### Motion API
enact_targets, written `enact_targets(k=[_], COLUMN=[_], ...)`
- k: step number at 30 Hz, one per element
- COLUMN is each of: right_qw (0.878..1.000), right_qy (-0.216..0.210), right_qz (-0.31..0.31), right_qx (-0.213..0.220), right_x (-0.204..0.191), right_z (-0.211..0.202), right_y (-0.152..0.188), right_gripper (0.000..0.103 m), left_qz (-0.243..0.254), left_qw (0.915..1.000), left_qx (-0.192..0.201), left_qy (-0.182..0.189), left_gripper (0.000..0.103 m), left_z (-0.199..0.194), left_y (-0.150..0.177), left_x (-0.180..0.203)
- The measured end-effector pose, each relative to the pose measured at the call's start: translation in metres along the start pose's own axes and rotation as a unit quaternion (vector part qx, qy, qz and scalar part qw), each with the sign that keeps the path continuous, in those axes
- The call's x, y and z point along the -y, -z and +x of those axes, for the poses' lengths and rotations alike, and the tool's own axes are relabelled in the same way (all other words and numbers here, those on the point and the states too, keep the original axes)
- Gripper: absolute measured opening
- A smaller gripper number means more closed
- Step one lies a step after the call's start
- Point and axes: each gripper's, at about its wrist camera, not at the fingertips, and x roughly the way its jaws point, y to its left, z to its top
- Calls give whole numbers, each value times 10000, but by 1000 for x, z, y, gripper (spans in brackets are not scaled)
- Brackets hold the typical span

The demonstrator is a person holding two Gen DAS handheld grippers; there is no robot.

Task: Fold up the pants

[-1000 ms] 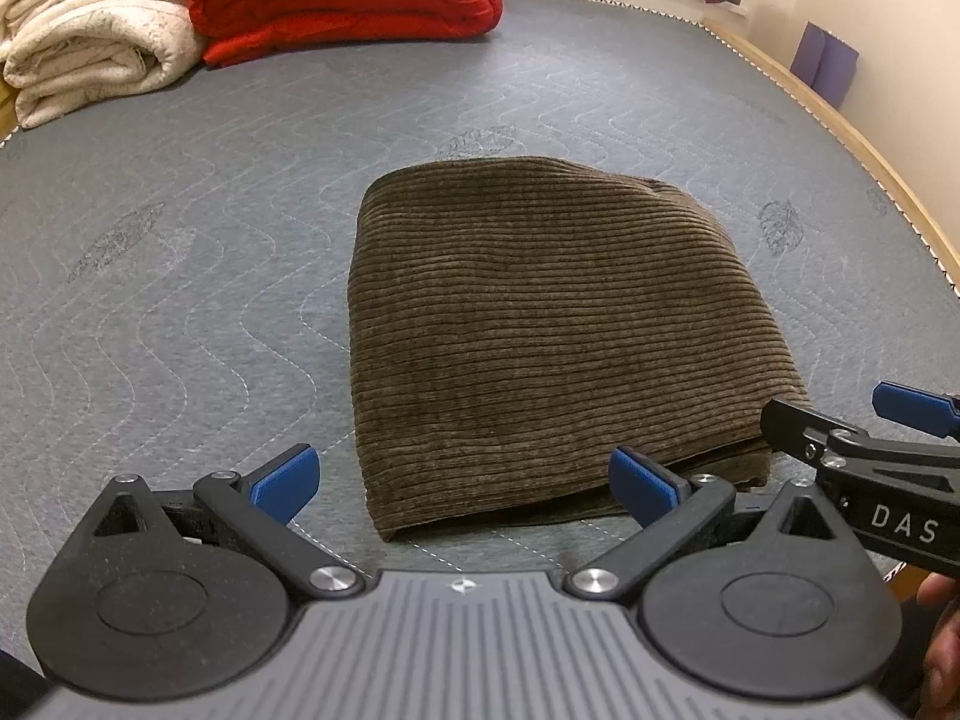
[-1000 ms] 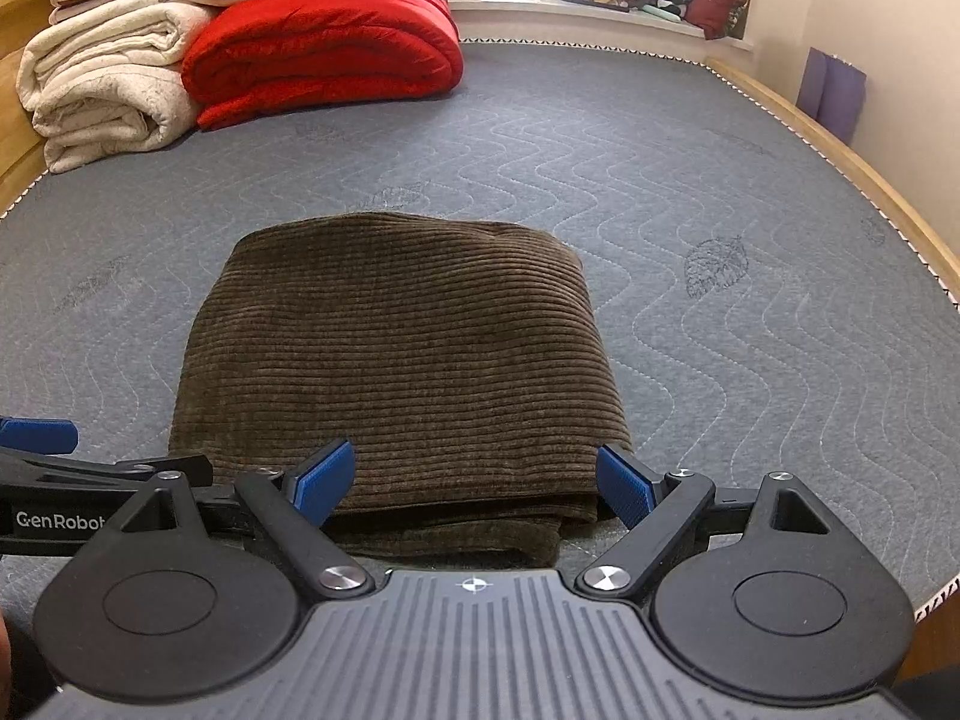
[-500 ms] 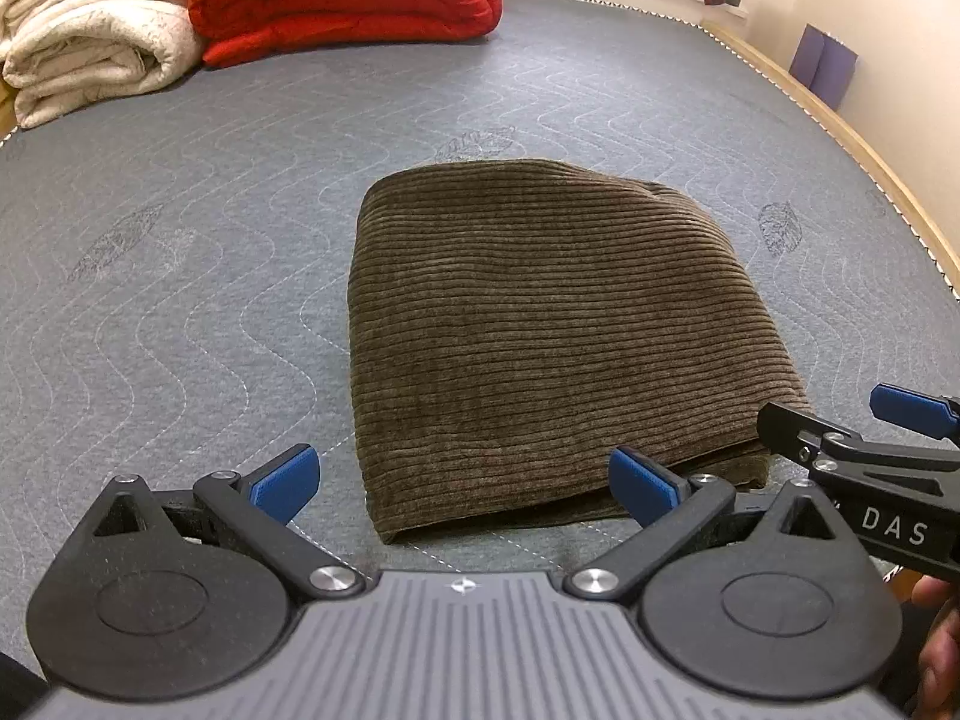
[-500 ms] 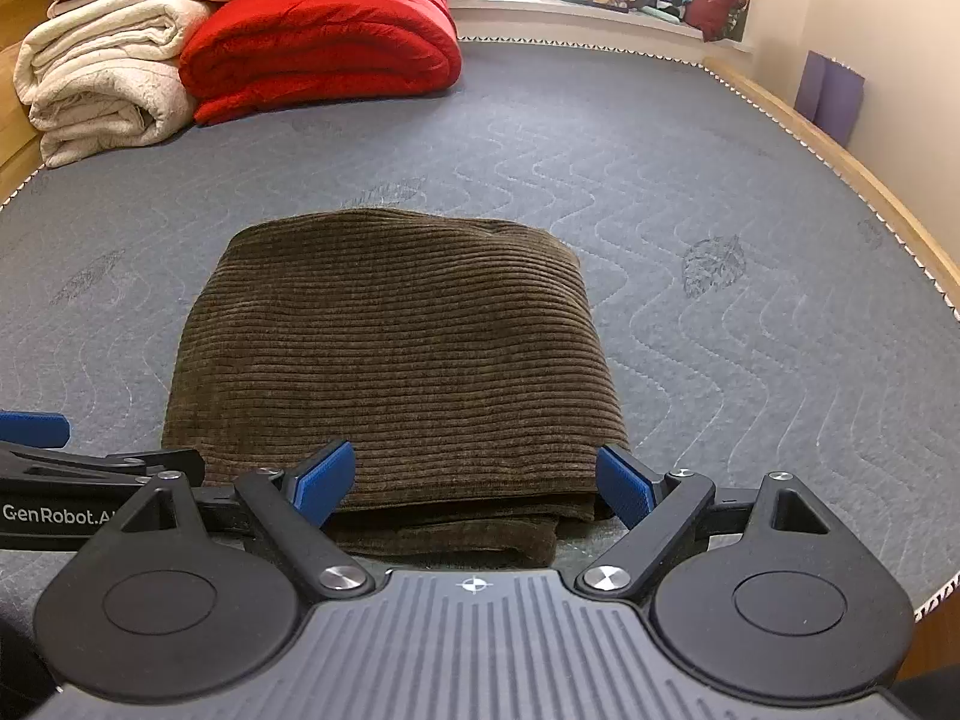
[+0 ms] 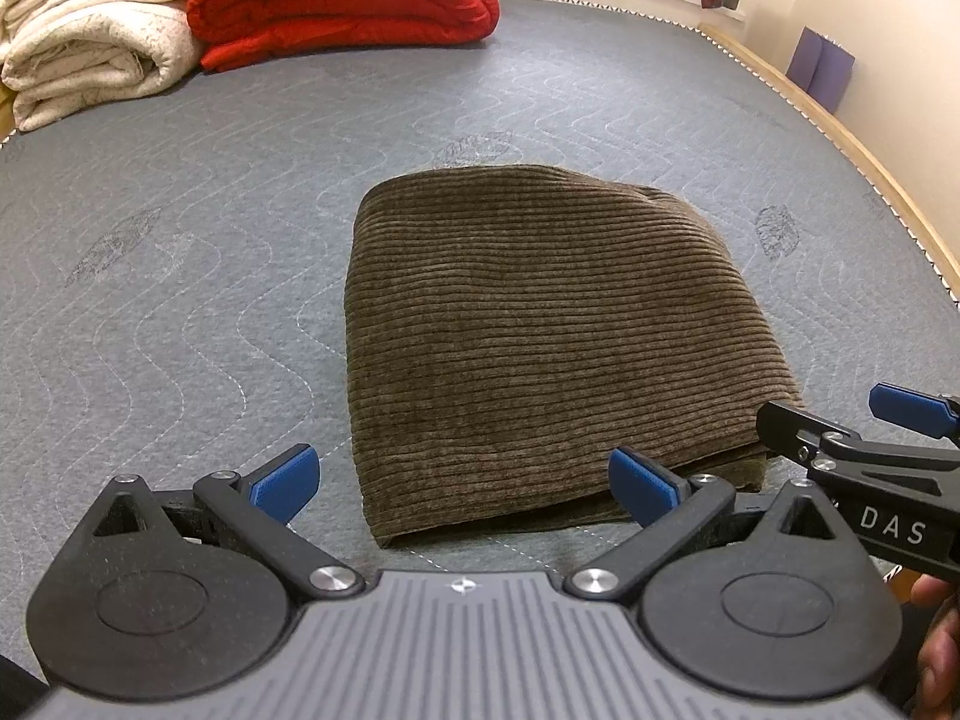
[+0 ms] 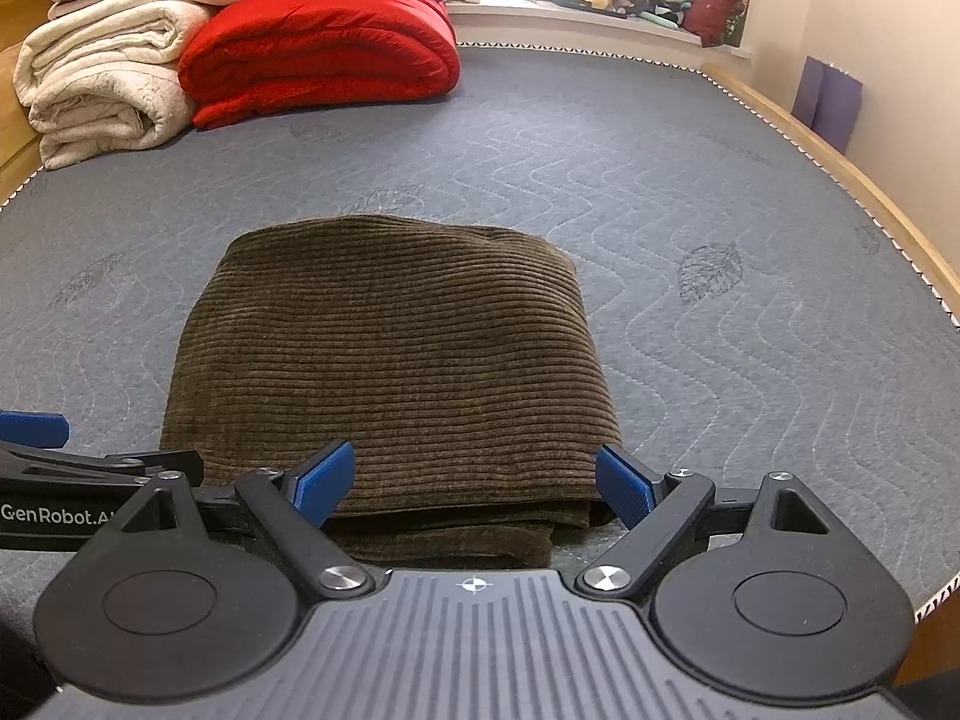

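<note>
Bed [image 5: 180,312]: grey quilted mattress; blankets stacked at far left corner.
Pants [image 5: 540,330]: folded brown corduroy bundle, near edge, unmoved since a second ago; folding looks finished.
Left gripper [image 5: 462,477]: fingers wide apart, empty.
Right gripper [image 6: 474,480]: fingers wide apart, empty, backing slightly away.

Bare mattress [image 6: 690,192] all round the folded pants [image 6: 390,360], open to its right edge and far edge, blankets [image 6: 240,60] stacked in far left corner, both claws wide apart at near edge
</note>
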Motion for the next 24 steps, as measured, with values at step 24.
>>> enact_targets(k=[24], right_qw=[10000], right_qy=[31], right_qz=[47], right_qx=[-13], right_x=[0], right_z=[-2], right_y=[-2], right_gripper=[88], left_qz=[85], left_qw=[9998], left_qx=[144], left_qy=[61], left_gripper=[103], left_z=[-6], left_y=[-1], left_x=[5])
